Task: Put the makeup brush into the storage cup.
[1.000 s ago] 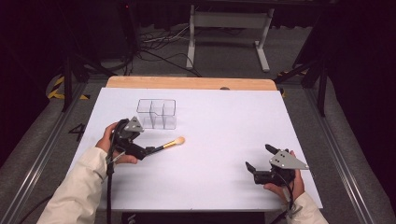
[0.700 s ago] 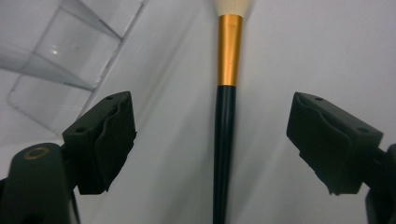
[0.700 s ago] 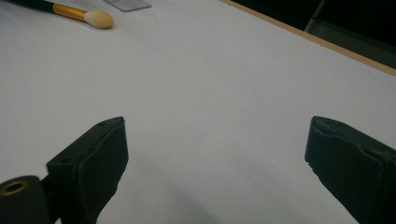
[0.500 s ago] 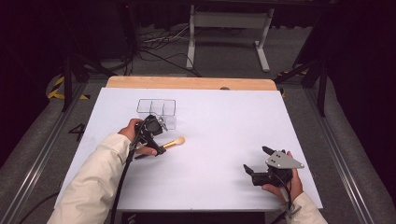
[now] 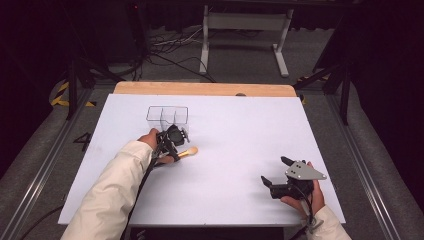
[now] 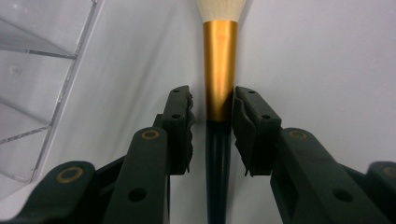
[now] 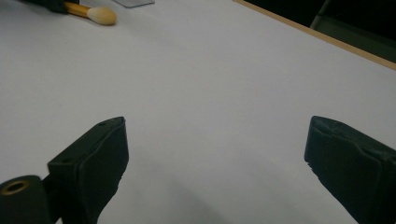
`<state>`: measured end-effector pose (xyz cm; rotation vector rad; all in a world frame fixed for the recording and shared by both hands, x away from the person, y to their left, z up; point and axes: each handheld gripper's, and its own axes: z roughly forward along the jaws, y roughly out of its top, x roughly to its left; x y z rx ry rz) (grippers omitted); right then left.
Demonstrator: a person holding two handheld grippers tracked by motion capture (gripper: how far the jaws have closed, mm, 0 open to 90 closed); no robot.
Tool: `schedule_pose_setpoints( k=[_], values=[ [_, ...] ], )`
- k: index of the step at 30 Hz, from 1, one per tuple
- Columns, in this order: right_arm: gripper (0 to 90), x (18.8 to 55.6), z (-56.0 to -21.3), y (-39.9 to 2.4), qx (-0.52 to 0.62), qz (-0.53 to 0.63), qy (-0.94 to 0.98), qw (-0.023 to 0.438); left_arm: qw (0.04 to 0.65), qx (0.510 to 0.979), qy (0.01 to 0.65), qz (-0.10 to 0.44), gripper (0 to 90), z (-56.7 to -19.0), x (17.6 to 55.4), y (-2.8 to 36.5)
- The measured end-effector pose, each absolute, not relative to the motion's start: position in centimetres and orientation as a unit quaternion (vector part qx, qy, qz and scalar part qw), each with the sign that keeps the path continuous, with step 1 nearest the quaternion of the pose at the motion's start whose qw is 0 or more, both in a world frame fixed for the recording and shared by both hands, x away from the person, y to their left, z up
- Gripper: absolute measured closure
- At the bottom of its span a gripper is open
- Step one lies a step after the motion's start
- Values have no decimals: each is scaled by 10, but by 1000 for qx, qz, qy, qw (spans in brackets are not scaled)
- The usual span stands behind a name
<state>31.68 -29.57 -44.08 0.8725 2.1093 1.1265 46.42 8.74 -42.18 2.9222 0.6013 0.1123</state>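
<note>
Makeup brush (image 6: 218, 93) – dark handle, gold ferrule, pale bristle tuft – lies flat on the white table (image 5: 240, 130), running straight up between the jaws of the left gripper (image 6: 212, 121). Jaws sit either side of the brush where dark handle meets gold ferrule. Right-hand pad is touching or nearly touching the ferrule; a thin gap shows at the other pad, so the jaws straddle the brush w/o being clamped on it. Bristle end lies beyond the jaw tips, handle runs back under the gripper body.

In the high view the left gripper (image 5: 172, 142) is held in the person's left hand, cream sleeve (image 5: 112, 192) coming in from the bottom, cable trailing along the forearm. Brush tuft (image 5: 190, 151) pokes out on the gripper's right side, pointing toward the middle of the table.

Clear plastic organizer (image 5: 167, 115) w/ compartments stands just beyond the left gripper, near but apart from it; in the left gripper view its transparent walls (image 6: 42, 70) show off to the side of the jaws.

Right gripper (image 5: 275, 172) is well apart from the brush, near the table's front edge, held in the right hand – jaws spread wide, nothing between them. In the right gripper view (image 7: 215, 154) only bare tabletop lies between the pads, w/ the brush (image 7: 95, 14) far ahead at upper left.

Beyond the table: wooden edge strip (image 5: 205, 89), then dark floor w/ cables.
</note>
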Motion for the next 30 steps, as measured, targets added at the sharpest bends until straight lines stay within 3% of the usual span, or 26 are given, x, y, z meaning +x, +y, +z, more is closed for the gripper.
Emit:
schedule_pose_setpoints(
  k=[11,30],
  values=[
    [71,318,-442,-297,334,420,792,292,77,975,203,39,774,-422,460,86],
    [72,317,-439,-301,341,433,779,299,233,937,225,134,780,-382,422,130]
  ],
)
